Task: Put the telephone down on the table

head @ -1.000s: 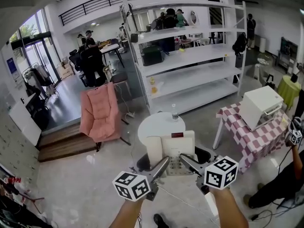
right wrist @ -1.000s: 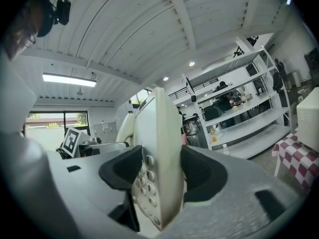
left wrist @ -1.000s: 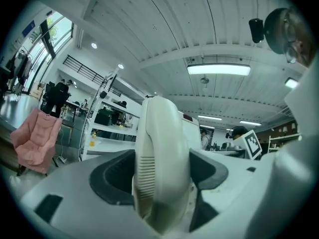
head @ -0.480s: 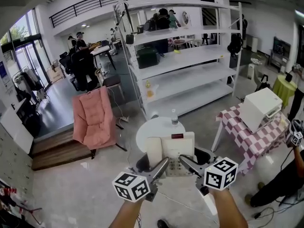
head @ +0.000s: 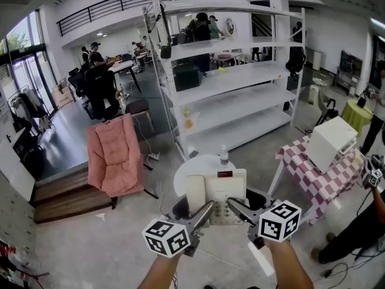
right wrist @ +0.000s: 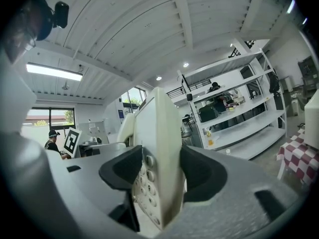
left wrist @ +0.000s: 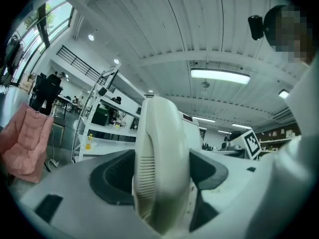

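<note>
Over the round white table (head: 195, 163), telephone (head: 225, 188) clamped aloft: left gripper (head: 203, 210) tight on handset (head: 195, 192), right gripper (head: 236, 207) tight on keypad edge (red label (head: 224, 173) too small to read).

Bottom centre of the head view: two bare forearms (head: 169, 273). The left gripper (head: 194, 209) and right gripper (head: 248, 205) are smooth grey plastic. Each carries a white cube (head: 166, 236) printed with black square markers. The jaws have curved black pads (left wrist: 112, 176).
</note>
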### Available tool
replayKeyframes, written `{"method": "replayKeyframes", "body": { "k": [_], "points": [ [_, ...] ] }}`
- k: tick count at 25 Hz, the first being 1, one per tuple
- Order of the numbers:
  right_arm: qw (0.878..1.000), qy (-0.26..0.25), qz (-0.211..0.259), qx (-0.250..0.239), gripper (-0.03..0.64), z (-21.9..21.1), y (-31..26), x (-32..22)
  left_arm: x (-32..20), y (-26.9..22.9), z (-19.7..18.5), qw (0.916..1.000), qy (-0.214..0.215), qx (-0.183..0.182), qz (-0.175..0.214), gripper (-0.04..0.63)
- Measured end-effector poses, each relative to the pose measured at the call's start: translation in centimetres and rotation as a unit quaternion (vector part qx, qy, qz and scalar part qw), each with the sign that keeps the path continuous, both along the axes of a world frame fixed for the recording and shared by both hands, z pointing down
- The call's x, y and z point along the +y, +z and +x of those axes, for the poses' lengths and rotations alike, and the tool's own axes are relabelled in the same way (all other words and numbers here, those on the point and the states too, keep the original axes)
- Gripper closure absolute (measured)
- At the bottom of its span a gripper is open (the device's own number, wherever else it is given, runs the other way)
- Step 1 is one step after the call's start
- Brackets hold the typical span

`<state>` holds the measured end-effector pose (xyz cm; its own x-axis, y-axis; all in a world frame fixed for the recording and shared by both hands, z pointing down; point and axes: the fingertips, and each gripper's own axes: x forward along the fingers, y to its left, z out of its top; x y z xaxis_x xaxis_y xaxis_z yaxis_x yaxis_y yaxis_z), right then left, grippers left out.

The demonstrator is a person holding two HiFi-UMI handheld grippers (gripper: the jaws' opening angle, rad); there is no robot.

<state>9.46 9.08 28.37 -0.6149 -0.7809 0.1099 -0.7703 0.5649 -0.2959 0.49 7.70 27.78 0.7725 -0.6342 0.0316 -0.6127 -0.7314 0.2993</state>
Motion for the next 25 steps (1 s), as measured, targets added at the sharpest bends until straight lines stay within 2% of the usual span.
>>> {"method": "replayKeyframes", "body": {
  "k": [10,18,25],
  "points": [
    [0.999,-0.032,0.001,0.004,0.385,-3.4,-0.2,-4.3,-3.7,-0.2,-3.5,0.9995,-0.03,0.006,0.003,0.275],
    [0.994,-0.108,0.006,-0.007,0.388,-6.1,-0.3,-10.0,-8.0,-0.1,-6.3,0.9948,-0.102,0.0,0.001,0.275],
    [0.988,-0.156,0.004,-0.017,0.39,-5.8,-0.4,-15.2,-12.4,-0.5,-5.9,0.9885,-0.151,-0.006,0.003,0.275]
  ]
}}
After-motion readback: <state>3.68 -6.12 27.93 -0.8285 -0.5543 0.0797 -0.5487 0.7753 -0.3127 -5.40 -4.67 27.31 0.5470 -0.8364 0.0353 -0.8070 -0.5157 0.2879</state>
